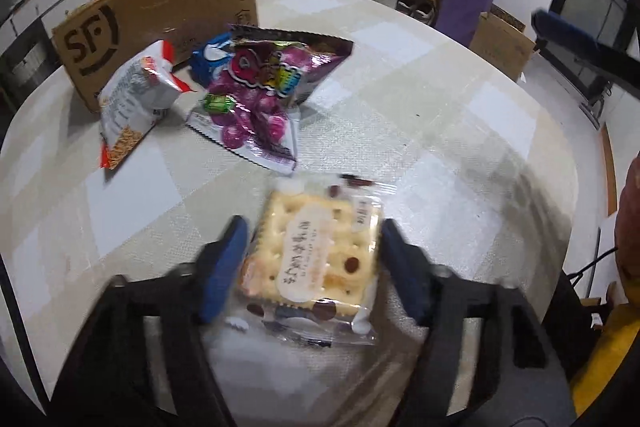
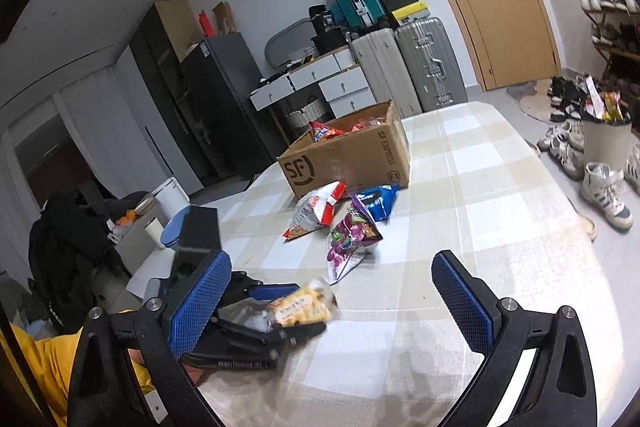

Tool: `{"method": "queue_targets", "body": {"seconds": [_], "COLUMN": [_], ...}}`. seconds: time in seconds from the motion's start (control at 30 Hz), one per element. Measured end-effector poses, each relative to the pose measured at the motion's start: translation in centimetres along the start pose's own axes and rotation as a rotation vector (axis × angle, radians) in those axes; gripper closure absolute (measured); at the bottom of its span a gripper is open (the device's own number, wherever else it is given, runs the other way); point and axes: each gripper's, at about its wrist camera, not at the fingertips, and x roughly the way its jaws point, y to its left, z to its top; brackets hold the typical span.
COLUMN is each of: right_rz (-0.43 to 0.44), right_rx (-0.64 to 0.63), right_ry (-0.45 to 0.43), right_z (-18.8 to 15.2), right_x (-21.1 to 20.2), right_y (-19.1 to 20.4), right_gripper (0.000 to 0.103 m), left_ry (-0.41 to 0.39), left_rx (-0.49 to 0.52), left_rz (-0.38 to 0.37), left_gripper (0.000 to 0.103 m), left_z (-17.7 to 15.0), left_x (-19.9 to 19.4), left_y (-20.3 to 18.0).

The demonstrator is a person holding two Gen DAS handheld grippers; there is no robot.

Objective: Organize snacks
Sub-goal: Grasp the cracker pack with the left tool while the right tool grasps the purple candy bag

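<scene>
Left wrist view has the left gripper point(image 1: 310, 259) straddling the cracker pack point(image 1: 316, 251) near the table point(image 1: 440, 99) edge, pads apparently touching, probably box-bound point(image 1: 160, 19), while the right gripper point(image 2: 332, 303) hangs wide open, empty.

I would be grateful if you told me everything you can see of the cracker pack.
The cracker pack is a clear plastic wrapper around pale square crackers with small holes, a white label with writing and dark brown spots. Its crimped ends stick out front and back. It lies flat on the checked tablecloth, between the blue pads of the left gripper, which flank its two sides; the blur hides whether they press it. It lies apart from the other snacks.
</scene>
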Motion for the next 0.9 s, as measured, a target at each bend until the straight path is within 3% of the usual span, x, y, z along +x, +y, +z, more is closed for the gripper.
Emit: {"method": "queue_targets", "body": {"seconds": [0.33, 0.7, 0.9], "right_rz": [-0.029, -0.062, -0.082], "right_rx": [0.056, 0.011, 0.003], "right_ry": [0.068, 0.219, 0.266], "right_z": [-0.1, 2.8, 3.3], "right_x": [1.9, 10.3, 14.2], "right_y": [-1.1, -1.6, -1.9], "right_gripper": [0.001, 0.001, 0.001], "left_ry": [-0.027, -0.079, -0.091], "left_rx": [-0.073, -0.287, -0.350], "left_rz": [0.004, 0.047, 0.059], "left_gripper": [0.047, 0.047, 0.047], "left_z": [-0.4, -2.8, -4.2], "left_x": [-1.0, -4.2, -5.1], "left_y": [1.2, 6.1, 8.1]}}
